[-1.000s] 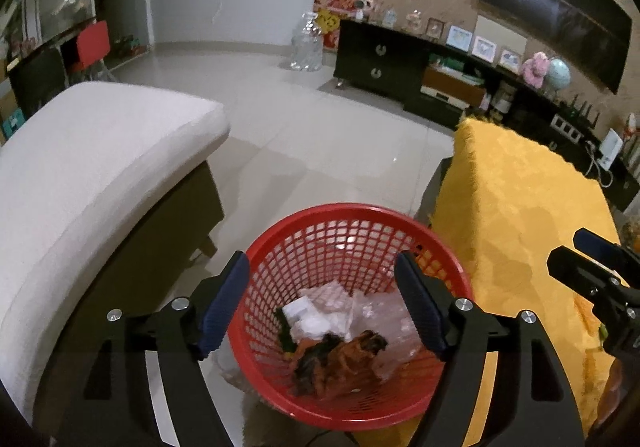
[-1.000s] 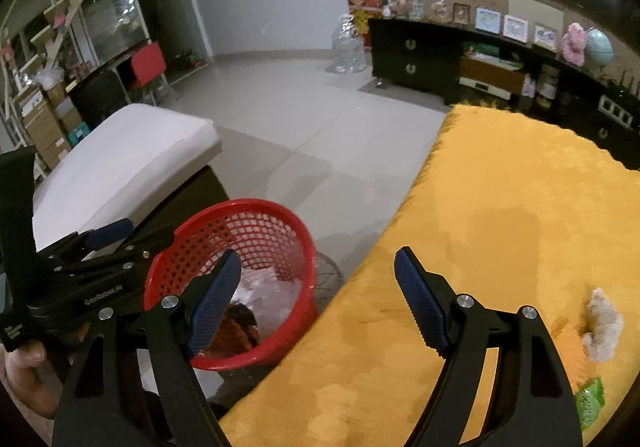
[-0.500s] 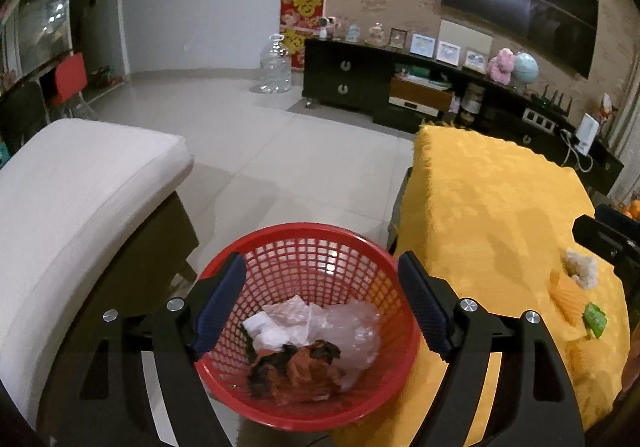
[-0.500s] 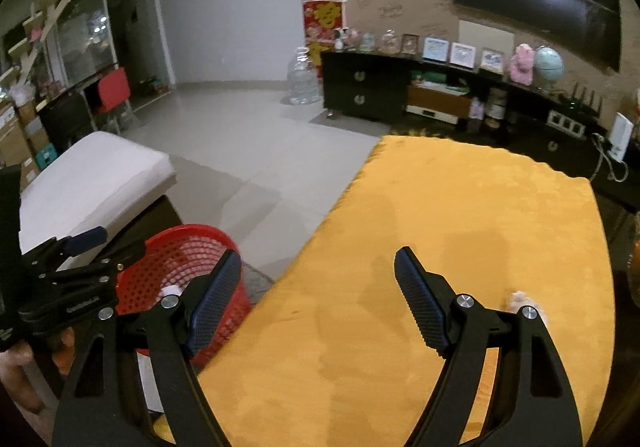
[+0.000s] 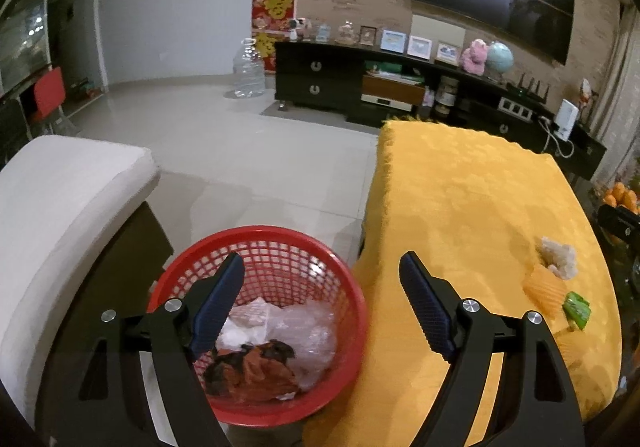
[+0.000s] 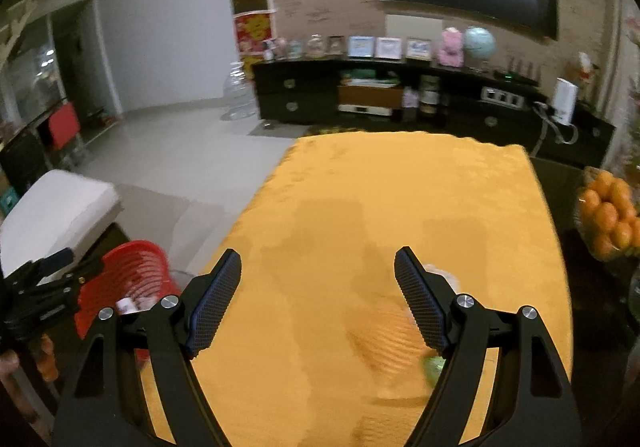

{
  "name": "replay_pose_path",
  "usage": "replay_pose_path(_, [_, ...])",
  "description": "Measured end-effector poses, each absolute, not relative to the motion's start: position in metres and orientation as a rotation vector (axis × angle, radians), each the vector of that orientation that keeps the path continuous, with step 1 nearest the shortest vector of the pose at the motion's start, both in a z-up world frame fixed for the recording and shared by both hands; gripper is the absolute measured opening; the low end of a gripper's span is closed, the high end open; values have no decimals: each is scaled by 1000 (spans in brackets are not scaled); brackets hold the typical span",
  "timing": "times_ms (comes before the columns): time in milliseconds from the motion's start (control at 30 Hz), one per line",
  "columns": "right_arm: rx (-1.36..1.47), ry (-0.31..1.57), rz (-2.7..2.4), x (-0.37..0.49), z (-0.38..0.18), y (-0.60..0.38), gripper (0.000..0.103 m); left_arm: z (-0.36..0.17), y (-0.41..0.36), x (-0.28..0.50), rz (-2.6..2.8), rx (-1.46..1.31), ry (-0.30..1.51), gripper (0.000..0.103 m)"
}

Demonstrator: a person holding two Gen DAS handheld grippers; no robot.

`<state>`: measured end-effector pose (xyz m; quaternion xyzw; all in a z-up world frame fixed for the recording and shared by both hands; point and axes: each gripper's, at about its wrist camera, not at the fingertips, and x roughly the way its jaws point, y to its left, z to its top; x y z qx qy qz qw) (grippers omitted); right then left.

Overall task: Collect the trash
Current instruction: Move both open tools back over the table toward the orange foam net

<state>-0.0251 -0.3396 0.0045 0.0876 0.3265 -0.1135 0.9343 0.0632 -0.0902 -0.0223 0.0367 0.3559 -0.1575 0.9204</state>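
A red mesh basket [image 5: 276, 247] stands on the floor beside the yellow-clothed table [image 5: 460, 207]. It holds white paper, clear plastic and an orange-and-black wrapper. My left gripper [image 5: 322, 267] hangs open over the basket's right rim with nothing between its fingers. On the table's right side lie a crumpled white tissue [image 5: 558, 259], an orange wrapper [image 5: 540, 289] and a green scrap [image 5: 576, 309]. My right gripper [image 6: 318, 259] is open above the cloth. The orange wrapper [image 6: 384, 331] lies blurred below it, with the green scrap [image 6: 434, 363] by its right finger.
A white cushioned seat [image 5: 68, 199] stands left of the basket. A bowl of oranges [image 6: 608, 215] sits off the table's right side. A dark TV cabinet [image 5: 360, 87] lines the far wall. A large water bottle [image 5: 248, 71] stands on the tiled floor.
Both grippers have swung to the right. The basket slid to the left in both views, and the table's trash has come in under the right gripper. Both stay open.
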Motion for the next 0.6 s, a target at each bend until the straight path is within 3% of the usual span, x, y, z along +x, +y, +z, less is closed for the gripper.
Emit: replay_pose_path(600, [312, 669, -412, -81, -9, -419, 77, -39, -194, 25, -539, 216, 738, 79])
